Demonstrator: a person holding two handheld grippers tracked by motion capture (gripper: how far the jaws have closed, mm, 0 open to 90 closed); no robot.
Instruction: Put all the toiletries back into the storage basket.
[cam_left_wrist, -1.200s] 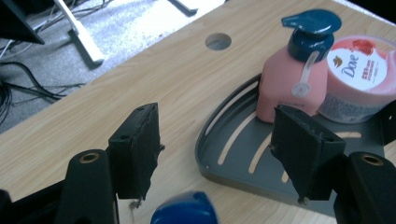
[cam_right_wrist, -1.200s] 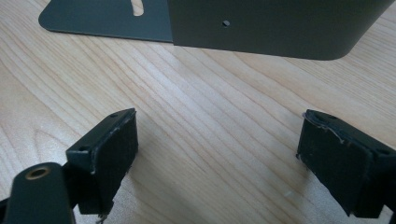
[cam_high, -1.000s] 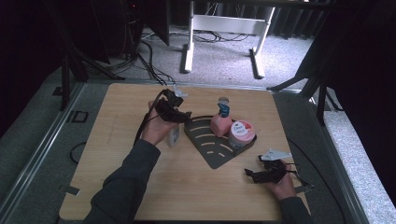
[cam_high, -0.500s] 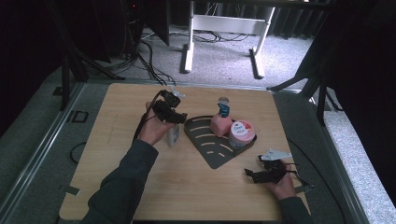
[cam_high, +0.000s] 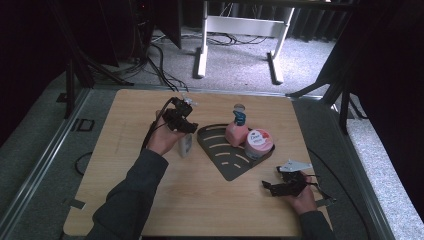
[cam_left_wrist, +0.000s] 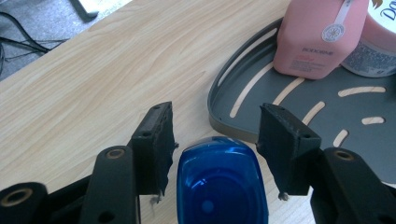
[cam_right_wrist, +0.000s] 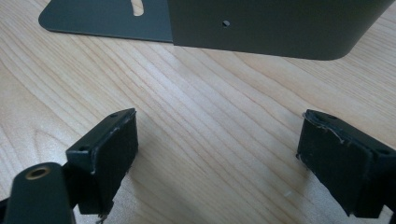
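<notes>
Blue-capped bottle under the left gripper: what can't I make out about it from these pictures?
- Blue-capped bottle: left gripper view's bottom edge cuts off the cap; the body lies hidden beneath it.
- High view: the left gripper and hand cover its top; label too small to read.
- Pad contact: narrow gaps show; the jaws have just been closing.

Light wood table (cam_high: 125, 195): dark slotted tray (cam_high: 225, 152) at centre-right, blue-capped bottle (cam_high: 185, 145) upright beside its left edge.

The left gripper (cam_left_wrist: 212, 149) is closing its jaws around the blue-capped bottle (cam_left_wrist: 222, 184) that stands on the table (cam_left_wrist: 93, 79) just beside the dark tray (cam_left_wrist: 327, 116). A narrow gap is showing on each side of the cap, so the pads are not yet pressing on it.
</notes>
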